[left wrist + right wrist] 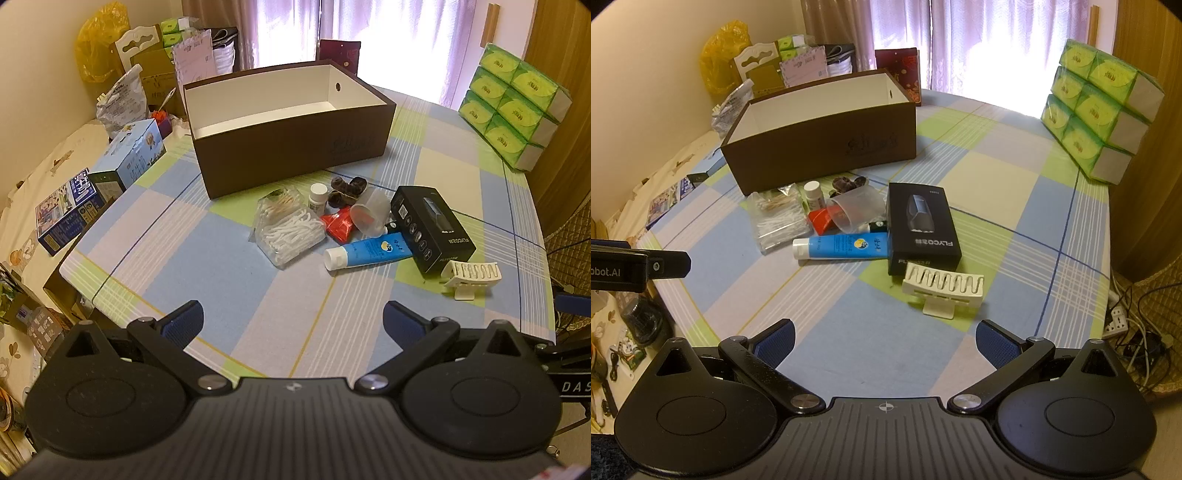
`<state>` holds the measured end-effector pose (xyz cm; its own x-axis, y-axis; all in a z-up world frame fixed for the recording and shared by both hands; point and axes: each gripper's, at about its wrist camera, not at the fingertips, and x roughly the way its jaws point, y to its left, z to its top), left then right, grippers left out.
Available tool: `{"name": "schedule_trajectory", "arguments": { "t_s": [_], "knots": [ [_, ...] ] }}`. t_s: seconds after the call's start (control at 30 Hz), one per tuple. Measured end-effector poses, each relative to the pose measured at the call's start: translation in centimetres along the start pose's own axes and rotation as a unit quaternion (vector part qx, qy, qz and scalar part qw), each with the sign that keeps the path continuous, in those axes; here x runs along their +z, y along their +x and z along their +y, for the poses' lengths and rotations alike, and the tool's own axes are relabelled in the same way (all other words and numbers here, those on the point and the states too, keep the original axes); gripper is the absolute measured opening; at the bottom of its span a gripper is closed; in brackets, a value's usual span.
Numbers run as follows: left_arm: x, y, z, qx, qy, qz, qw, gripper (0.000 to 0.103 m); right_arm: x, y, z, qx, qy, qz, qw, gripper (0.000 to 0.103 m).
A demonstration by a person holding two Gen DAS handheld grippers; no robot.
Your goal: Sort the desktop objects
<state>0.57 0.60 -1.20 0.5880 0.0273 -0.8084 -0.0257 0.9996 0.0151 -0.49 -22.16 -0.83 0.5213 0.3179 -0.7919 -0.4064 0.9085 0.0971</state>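
Observation:
An open brown box (291, 142) (820, 147) with a white inside stands at the back of the checked tablecloth; I see nothing in it. In front of it lies a cluster: a clear bag of cotton swabs (286, 225) (777, 218), a small white bottle (318, 195) (813, 194), a red packet (339, 223) (822, 220), a tipped translucent cup (370, 215) (855, 210), a blue tube (367, 252) (840, 248), a black shaver box (432, 227) (923, 229) and a white clip (471, 277) (942, 290). My left gripper (293, 321) and right gripper (884, 341) hover open near the table's front edge, holding nothing.
A stack of green tissue packs (513, 107) (1102, 110) stands at the far right. Blue cartons (99, 184) and bags (122, 99) crowd the left side. The left gripper's body (639, 267) shows at the left edge of the right wrist view. Cables and a power strip (1123, 321) lie right of the table.

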Motion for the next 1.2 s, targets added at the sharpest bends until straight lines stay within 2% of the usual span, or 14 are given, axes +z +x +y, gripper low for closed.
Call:
{"name": "schedule_trajectory", "arguments": {
  "t_s": [1.2],
  "knots": [
    [0.22, 0.57, -0.38, 0.001, 0.000, 0.012, 0.9999, 0.102, 0.02, 0.47, -0.28, 0.006, -0.014, 0.019, 1.000, 0.101]
  ]
}}
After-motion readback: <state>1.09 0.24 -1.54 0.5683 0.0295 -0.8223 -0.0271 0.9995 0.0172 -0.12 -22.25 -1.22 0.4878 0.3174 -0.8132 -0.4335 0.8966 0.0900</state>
